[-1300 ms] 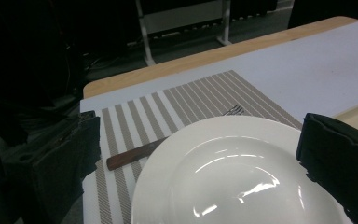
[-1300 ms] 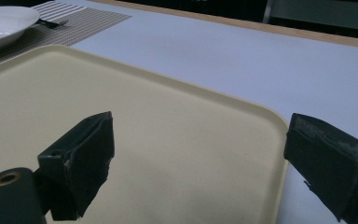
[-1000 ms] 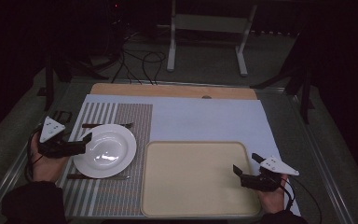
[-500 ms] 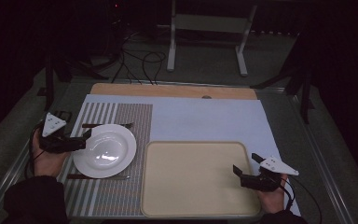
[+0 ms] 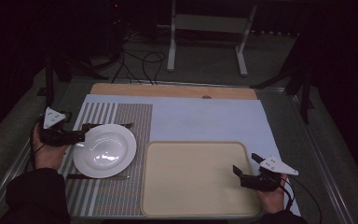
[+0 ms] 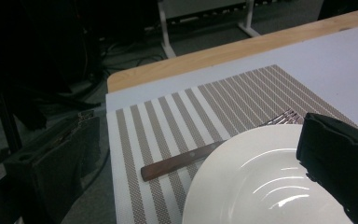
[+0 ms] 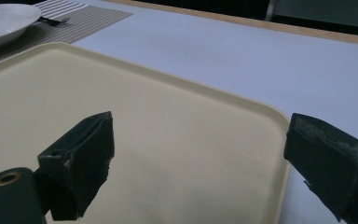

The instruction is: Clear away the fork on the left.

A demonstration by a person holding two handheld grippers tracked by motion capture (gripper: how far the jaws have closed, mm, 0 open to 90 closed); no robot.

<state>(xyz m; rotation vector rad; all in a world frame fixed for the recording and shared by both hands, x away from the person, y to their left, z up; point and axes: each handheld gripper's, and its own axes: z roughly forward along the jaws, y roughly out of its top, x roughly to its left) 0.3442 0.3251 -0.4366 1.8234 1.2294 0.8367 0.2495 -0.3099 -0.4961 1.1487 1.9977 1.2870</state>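
A white plate (image 5: 105, 150) lies on a striped placemat (image 5: 121, 196) at the left. A wood-handled fork (image 6: 182, 161) is partly tucked behind the plate, and a knife (image 5: 98, 177) lies on its near side. My left gripper (image 5: 80, 136) is at the plate's left rim and open. One of its jaws hangs over the plate (image 6: 261, 186), the other out past the mat's edge. My right gripper (image 5: 245, 163) is open and straddles the right rim of an empty cream tray (image 5: 196, 182), with nothing between its jaws.
A pale blue cover (image 5: 205, 121) lies over the table, with a wooden strip (image 5: 168, 90) along the far edge. Beyond the table are a white stand (image 5: 205, 28) and cables (image 5: 140, 58) on the dark floor. A far corner of the tray (image 7: 279, 121) is near the right jaw.
My left gripper has shifted a little farther away along the plate's left rim. The plate, tray and right gripper have stayed put.
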